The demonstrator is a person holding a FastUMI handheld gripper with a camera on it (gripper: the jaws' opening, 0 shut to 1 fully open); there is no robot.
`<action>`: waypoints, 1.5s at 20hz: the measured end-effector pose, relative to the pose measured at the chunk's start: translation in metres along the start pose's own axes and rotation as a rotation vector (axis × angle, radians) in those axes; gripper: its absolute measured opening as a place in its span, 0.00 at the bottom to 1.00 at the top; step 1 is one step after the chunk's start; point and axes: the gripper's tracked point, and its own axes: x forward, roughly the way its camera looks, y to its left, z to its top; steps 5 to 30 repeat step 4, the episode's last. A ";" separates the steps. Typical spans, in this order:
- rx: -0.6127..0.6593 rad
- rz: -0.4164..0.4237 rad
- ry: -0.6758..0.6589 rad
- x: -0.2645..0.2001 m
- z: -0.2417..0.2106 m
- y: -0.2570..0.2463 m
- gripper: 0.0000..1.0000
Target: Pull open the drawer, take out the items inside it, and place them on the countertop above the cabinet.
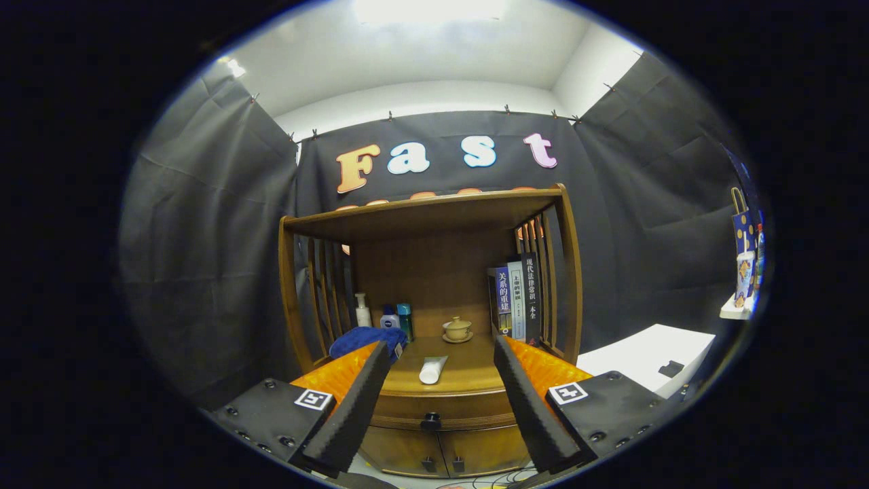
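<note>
Fingers (434,407) apart, empty; drawer (441,411) beyond, closed; white tube (432,370) on countertop (468,377).

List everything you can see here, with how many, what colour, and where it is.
Wooden cabinet: one, brown, ahead, with countertop.
Drawer with dark knob: one, brown, shut, under countertop between the jaws.
Lower doors: two, brown, beneath drawer.
White tube: one, lying on countertop front.
Lidded tea cup on saucer: one, tan, countertop back.
Bottles: three, white, blue-white, teal, back left.
Blue cloth: one, countertop left.
Books: about three, upright, right.
White table: one, right of cabinet.
Gripper: one, jaws open, empty, short of the drawer.
</note>
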 end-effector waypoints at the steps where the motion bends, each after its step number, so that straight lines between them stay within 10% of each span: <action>1: 0.000 0.005 0.002 -0.001 0.000 0.002 1.00; 30: -0.002 0.004 0.003 -0.002 0.001 0.003 1.00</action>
